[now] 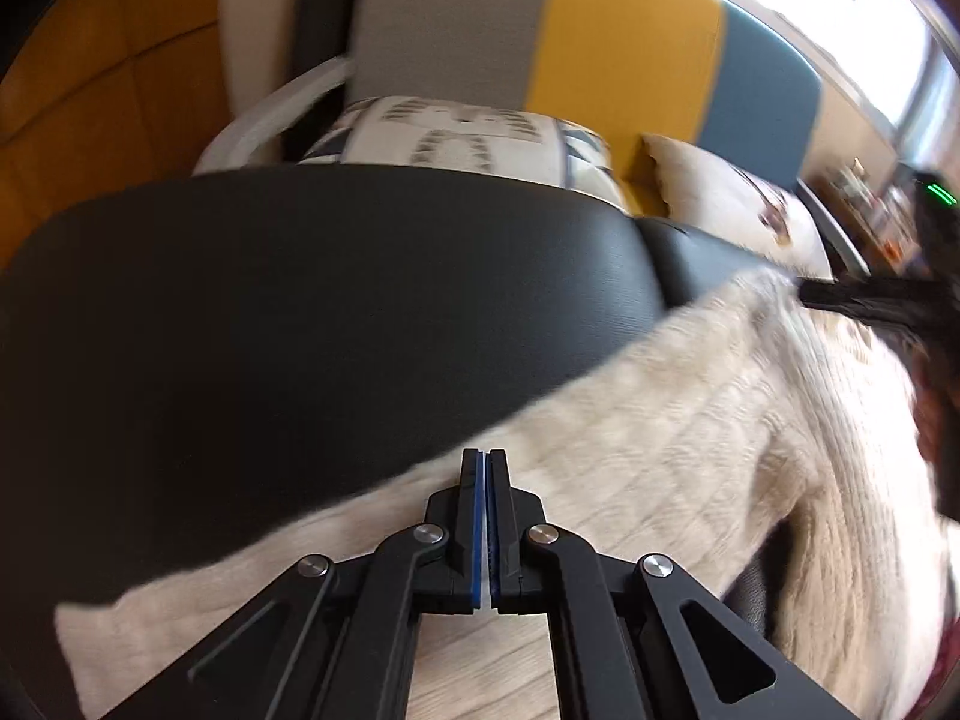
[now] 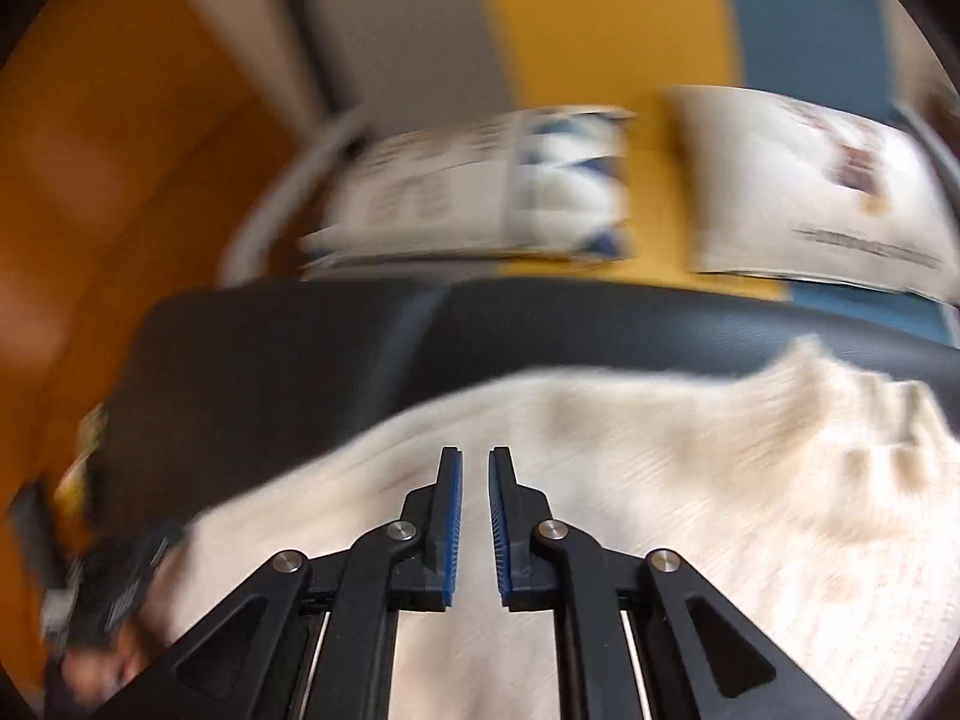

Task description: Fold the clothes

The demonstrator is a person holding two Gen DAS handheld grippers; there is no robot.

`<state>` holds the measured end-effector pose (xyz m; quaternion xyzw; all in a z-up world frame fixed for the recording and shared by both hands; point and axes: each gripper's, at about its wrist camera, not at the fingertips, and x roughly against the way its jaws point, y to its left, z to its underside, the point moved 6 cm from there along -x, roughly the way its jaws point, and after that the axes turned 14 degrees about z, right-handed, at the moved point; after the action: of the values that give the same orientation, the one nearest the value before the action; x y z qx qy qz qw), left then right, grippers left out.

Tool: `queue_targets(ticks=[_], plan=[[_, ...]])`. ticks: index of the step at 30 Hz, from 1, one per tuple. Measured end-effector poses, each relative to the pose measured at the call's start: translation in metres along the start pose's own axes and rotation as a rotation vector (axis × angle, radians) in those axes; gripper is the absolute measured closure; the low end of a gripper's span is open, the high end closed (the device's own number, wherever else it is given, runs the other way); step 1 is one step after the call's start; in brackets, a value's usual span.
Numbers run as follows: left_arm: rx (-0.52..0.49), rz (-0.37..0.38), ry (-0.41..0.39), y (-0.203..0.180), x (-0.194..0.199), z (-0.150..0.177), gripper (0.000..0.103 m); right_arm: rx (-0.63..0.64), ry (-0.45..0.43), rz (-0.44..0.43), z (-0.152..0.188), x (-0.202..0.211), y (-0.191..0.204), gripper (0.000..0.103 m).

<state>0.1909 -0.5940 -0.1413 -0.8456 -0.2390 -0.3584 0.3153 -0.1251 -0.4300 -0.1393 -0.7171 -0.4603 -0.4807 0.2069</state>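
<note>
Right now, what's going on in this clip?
A person is folding a cream knit sweater spread over a black padded surface, with two hand-held tongs. The left tongs are shut at the sweater's edge; whether fabric is pinched between them I cannot tell. The right tongs hang over the sweater with a narrow gap and nothing between them. Patterned cushions lie behind.

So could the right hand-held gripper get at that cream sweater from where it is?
Probably yes: the right hand-held gripper sits just above the cream sweater with nothing between them, its jaws slightly apart and empty.
</note>
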Motion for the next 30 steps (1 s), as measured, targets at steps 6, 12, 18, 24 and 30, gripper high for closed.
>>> queue_targets(ticks=[6, 12, 18, 24, 30], plan=[[0.229, 0.057, -0.13, 0.06, 0.09, 0.019, 0.101, 0.056, 0.001, 0.031, 0.042, 0.013, 0.027, 0.093], [0.505, 0.024, -0.196, 0.161, 0.178, 0.088, 0.07, 0.022, 0.021, -0.01, 0.088, 0.02, 0.041, 0.086], [0.656, 0.15, -0.193, 0.192, 0.176, 0.123, 0.07, -0.002, 0.045, 0.004, 0.105, 0.022, 0.056, 0.086], [0.679, 0.208, -0.107, 0.193, 0.133, 0.116, 0.07, -0.015, 0.019, 0.039, 0.102, 0.031, 0.06, 0.086], [0.633, 0.105, -0.103, 0.195, 0.128, 0.106, 0.094, 0.008, -0.051, 0.101, 0.083, 0.037, 0.052, 0.086]])
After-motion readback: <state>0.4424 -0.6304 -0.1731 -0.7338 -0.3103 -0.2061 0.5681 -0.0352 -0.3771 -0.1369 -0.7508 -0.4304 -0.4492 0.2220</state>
